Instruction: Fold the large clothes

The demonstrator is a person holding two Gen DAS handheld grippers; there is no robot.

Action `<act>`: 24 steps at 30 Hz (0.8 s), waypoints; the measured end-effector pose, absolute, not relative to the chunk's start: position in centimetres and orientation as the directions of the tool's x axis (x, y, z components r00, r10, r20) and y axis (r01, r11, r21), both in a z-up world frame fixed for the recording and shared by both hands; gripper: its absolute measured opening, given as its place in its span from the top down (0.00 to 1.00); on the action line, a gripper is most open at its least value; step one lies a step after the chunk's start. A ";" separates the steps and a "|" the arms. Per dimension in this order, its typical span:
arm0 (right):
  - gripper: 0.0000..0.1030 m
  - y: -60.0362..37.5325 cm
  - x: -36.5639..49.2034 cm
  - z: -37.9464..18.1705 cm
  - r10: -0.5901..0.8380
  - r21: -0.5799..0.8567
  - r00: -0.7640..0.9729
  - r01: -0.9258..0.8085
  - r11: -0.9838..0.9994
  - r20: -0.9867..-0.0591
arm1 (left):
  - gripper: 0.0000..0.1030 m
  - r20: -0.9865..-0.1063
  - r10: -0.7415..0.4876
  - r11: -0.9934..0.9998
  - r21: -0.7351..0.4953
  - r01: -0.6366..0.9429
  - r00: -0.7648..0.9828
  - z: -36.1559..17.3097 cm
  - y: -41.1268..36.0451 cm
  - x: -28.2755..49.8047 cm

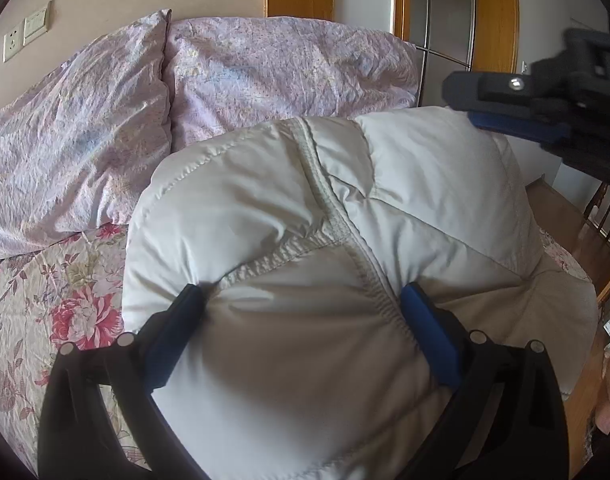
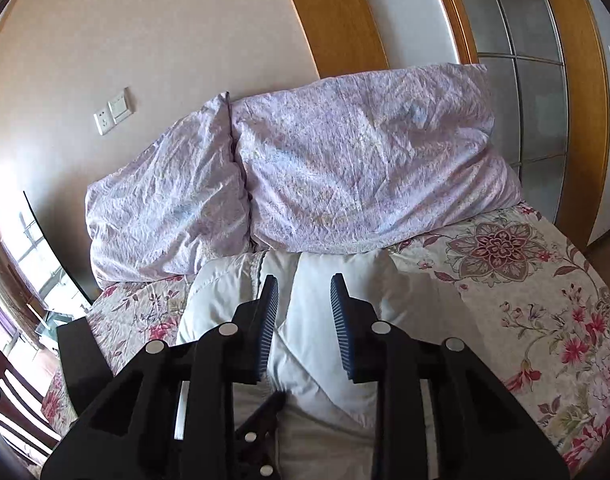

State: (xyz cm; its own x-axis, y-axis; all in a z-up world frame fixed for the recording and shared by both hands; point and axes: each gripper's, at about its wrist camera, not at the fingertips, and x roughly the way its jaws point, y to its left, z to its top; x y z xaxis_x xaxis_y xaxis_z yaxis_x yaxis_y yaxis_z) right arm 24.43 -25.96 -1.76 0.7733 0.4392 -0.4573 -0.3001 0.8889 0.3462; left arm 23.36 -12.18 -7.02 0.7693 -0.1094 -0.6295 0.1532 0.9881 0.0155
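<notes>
Floral bed; right claw raised, empty

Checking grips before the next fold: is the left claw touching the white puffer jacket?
Touching. The left wrist view shows the left claw with both fingers dug into the white puffer jacket, whose fabric puckers around them.

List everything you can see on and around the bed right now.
jacket: one, white, puffy, on the bed
bedspread: one, floral pink on cream, under the jacket
pillows: two, pale lilac, at the wall
socket and switch: one each, white, on the wall
door frame: one, orange wood, behind the pillows
chair: one, dark wood, beside the bed
left gripper: black with blue pads, clamped on a wide bulge of jacket
right gripper: black with blue pads, empty, above the jacket
</notes>
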 end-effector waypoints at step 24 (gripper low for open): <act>1.00 -27.8 32.2 -15.1 0.379 0.372 0.660 -0.160 0.914 -0.649 | 0.02 -0.611 -0.097 0.984 0.062 0.170 0.786 -8.2 -14.6 23.8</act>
State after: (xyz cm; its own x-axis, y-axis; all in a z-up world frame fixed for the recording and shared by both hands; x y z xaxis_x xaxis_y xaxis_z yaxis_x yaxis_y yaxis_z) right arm 32.17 -27.82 -15.08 0.6599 0.3792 -0.6486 -0.1601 0.9145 0.3717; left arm 23.82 -14.62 -8.18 0.7860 -0.0975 -0.6105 0.1700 0.9835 0.0618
